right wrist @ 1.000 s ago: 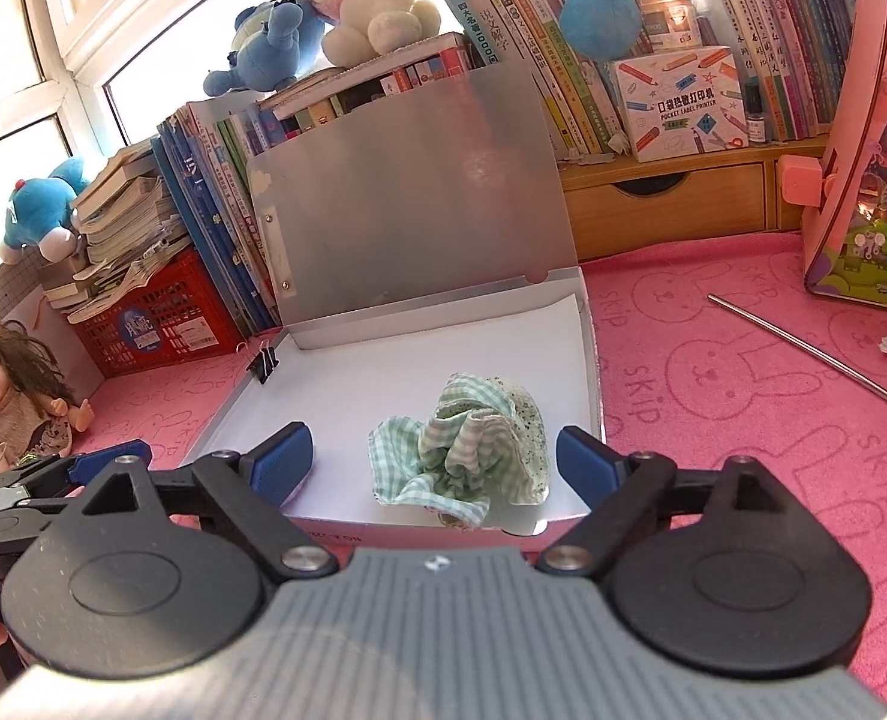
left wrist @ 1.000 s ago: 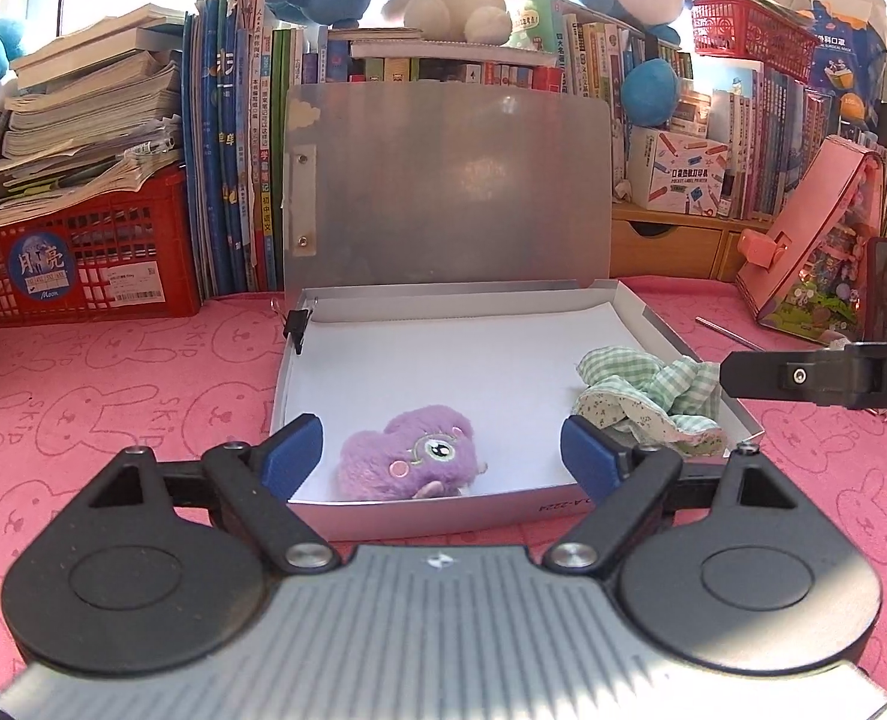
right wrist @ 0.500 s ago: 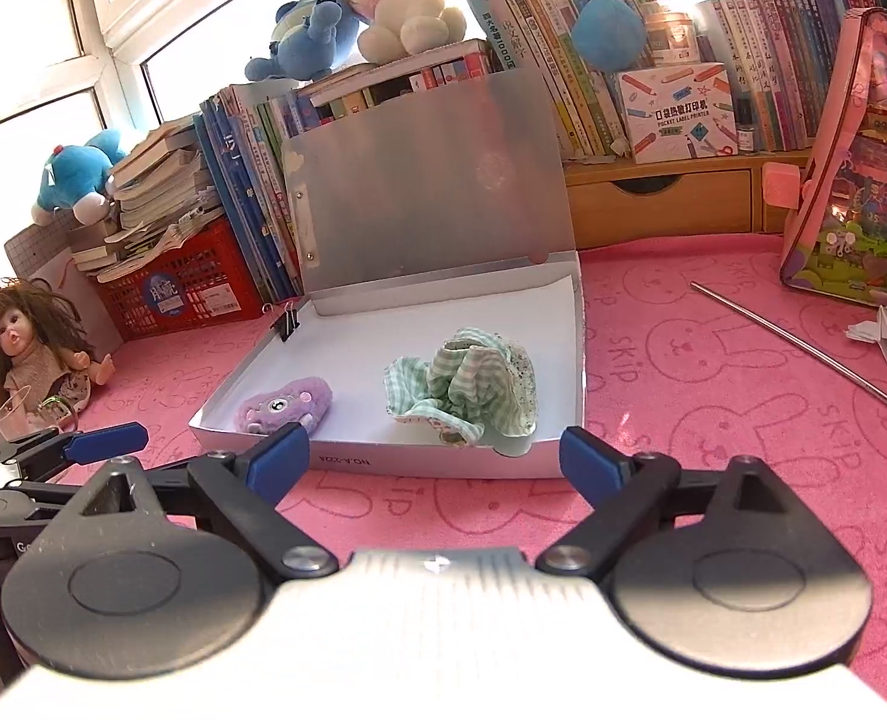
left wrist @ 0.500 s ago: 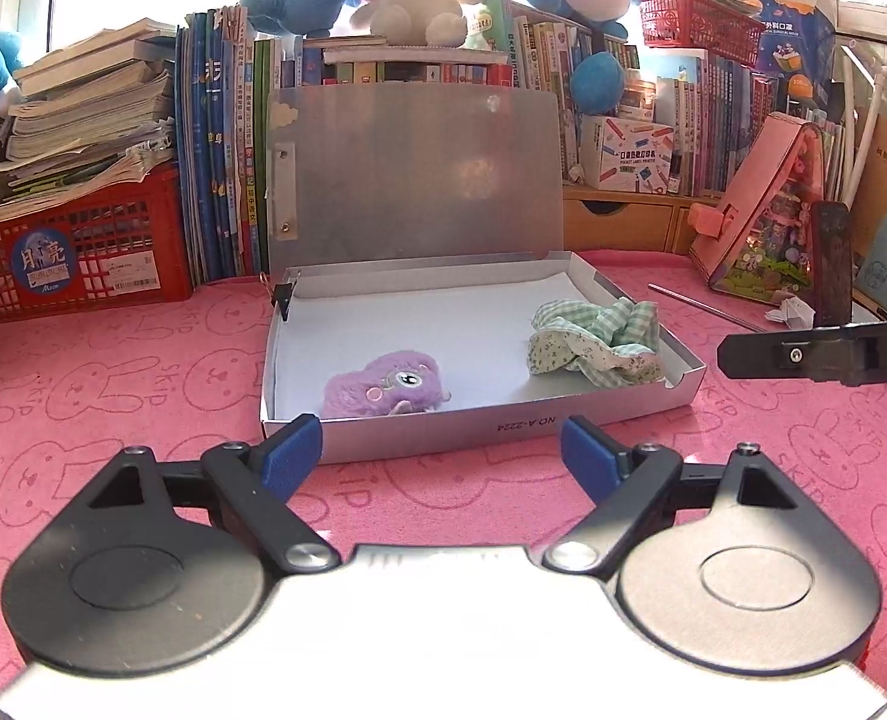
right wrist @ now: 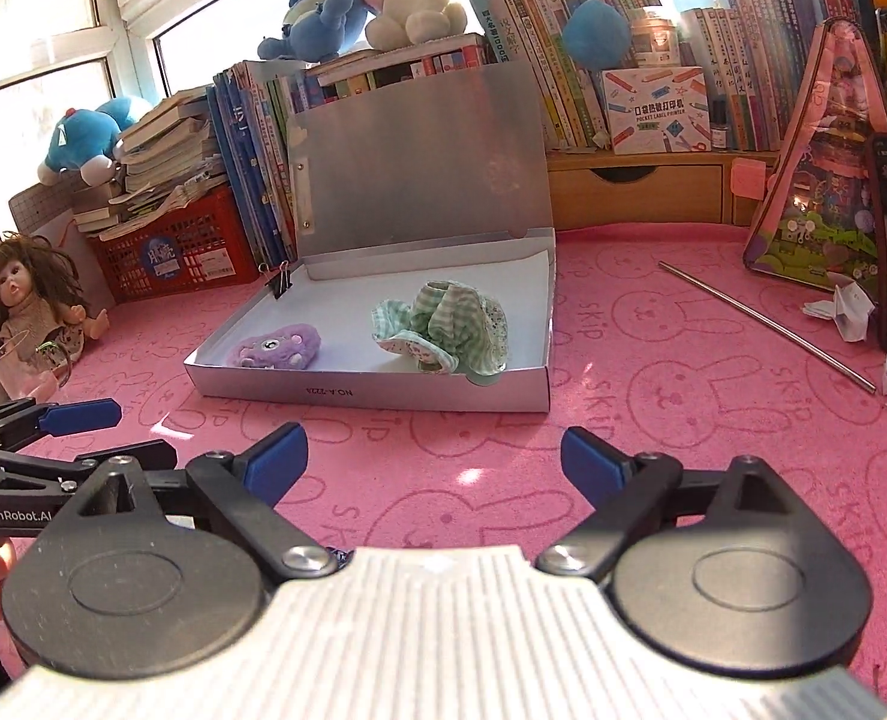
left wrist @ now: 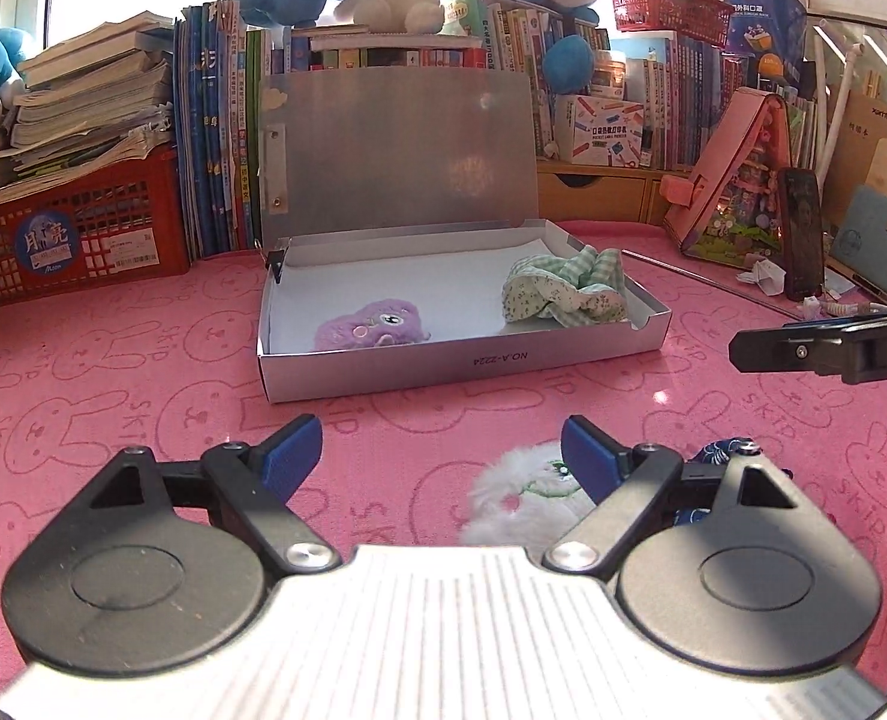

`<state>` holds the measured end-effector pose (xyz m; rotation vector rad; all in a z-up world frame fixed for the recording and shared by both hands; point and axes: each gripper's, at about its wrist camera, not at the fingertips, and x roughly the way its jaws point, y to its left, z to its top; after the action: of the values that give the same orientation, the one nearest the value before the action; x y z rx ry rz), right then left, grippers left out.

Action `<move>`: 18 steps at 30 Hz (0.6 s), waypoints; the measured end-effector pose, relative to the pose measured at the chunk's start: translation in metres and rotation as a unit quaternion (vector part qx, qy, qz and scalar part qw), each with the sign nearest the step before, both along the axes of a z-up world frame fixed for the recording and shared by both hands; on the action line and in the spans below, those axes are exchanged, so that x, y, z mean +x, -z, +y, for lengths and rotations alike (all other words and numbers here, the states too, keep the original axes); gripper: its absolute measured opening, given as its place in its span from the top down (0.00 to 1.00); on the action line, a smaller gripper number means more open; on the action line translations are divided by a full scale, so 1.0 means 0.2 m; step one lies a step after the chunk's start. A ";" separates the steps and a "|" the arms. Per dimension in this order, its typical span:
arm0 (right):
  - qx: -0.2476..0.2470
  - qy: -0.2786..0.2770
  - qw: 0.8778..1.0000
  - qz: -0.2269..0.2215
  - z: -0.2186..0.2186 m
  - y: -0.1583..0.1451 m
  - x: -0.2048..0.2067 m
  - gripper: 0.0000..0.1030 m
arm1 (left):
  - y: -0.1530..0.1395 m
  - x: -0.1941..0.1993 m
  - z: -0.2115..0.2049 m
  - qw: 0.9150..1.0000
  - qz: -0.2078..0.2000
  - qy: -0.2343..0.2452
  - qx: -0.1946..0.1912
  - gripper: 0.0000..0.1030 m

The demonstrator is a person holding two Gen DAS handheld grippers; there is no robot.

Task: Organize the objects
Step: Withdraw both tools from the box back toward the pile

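Change since earlier frames: both grippers have drawn back from the box (left wrist: 461, 360), which now sits farther off across the pink mat (left wrist: 113, 372); a white fluffy toy (left wrist: 521, 498) and a dark blue patterned item (left wrist: 713, 456) have come into the left view.
Left gripper (left wrist: 440, 450): jaws wide apart, empty, low over the mat; the white fluffy toy lies just under its right finger.
Right gripper (right wrist: 434, 456): jaws wide apart, nothing between them, bare mat beneath.
Box: lid propped upright against the books (right wrist: 251, 168), tray open toward the grippers.
Contents: purple plush (left wrist: 371, 327) near the front left corner; green checked cloth (right wrist: 443, 327) near the front right wall, apart from the plush.
Meaning for the task: two items appear stowed, and the retreat likely sets up the next pick.
Likely next target: the white fluffy toy, nearest the left gripper; the dark blue item beside it is mostly hidden, identity unclear.
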<state>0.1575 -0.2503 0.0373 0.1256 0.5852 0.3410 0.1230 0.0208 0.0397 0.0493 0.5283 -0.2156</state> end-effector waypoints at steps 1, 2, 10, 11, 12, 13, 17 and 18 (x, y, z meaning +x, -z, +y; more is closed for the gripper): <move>0.000 0.001 1.000 0.001 -0.01 0.01 -0.01 0.07 | 0.01 -0.02 0.00 1.000 0.000 0.000 0.002 0.13; -0.001 0.001 1.000 0.001 -0.01 0.01 -0.02 0.07 | 0.01 -0.03 0.00 1.000 0.000 0.000 0.004 0.13; -0.024 0.005 1.000 -0.008 0.00 0.06 -0.13 0.07 | 0.05 -0.16 0.02 1.000 -0.001 -0.004 0.008 0.13; -0.026 0.005 1.000 -0.010 0.01 0.07 -0.14 0.07 | 0.05 -0.17 0.03 1.000 -0.002 -0.006 0.010 0.13; -0.029 0.005 0.999 -0.011 0.01 0.07 -0.16 0.07 | 0.06 -0.19 0.03 1.000 -0.003 -0.008 0.014 0.13; -0.032 0.006 0.999 -0.012 0.01 0.08 -0.17 0.07 | 0.07 -0.20 0.03 1.000 -0.003 -0.010 0.017 0.13; -0.034 0.008 0.999 -0.012 0.01 0.11 -0.22 0.07 | 0.09 -0.24 0.05 1.000 -0.001 -0.016 0.018 0.13; -0.035 0.009 0.999 -0.012 0.01 0.11 -0.23 0.07 | 0.10 -0.25 0.06 1.000 0.000 -0.017 0.016 0.13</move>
<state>0.1121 -0.2473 0.0151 0.0581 0.5708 0.3044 0.0729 0.0326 0.0204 0.0708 0.5312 -0.1749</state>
